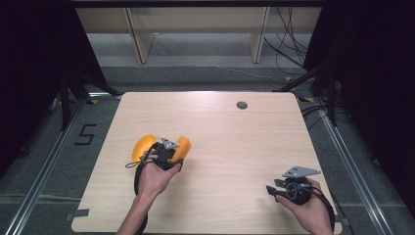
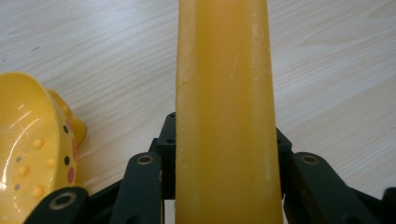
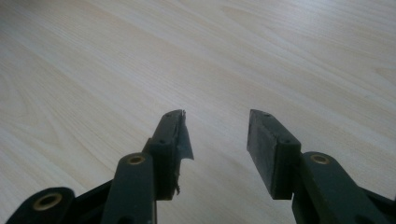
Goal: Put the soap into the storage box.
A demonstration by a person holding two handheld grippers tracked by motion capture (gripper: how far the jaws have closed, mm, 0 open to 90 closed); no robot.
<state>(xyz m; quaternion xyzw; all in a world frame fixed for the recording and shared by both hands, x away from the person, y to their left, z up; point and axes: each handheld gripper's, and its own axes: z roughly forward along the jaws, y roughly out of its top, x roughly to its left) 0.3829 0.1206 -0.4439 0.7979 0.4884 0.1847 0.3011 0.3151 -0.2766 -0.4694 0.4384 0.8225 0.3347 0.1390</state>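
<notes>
My left gripper [image 1: 176, 151] is shut on an orange-yellow slab [image 1: 184, 146] at the left middle of the wooden table [image 1: 230, 142]. In the left gripper view the slab [image 2: 224, 93] stands upright between the two black jaws of the left gripper [image 2: 225, 127] and hides most of the pads. A glossy yellow bowl with coloured dots [image 2: 28, 154] lies just left of that gripper, and in the high view this bowl [image 1: 142, 147] is close beside the hand. My right gripper [image 1: 272, 190] stands open near the table's front right, its fingers [image 3: 261, 140] apart over bare wood with nothing between them.
A small grey round cap [image 1: 242, 105] sits in the tabletop near the far edge. Beyond the table are wooden shelf legs [image 1: 138, 36] and loose black cables [image 1: 288, 44]. A "5" mark [image 1: 86, 133] is on the floor at the left.
</notes>
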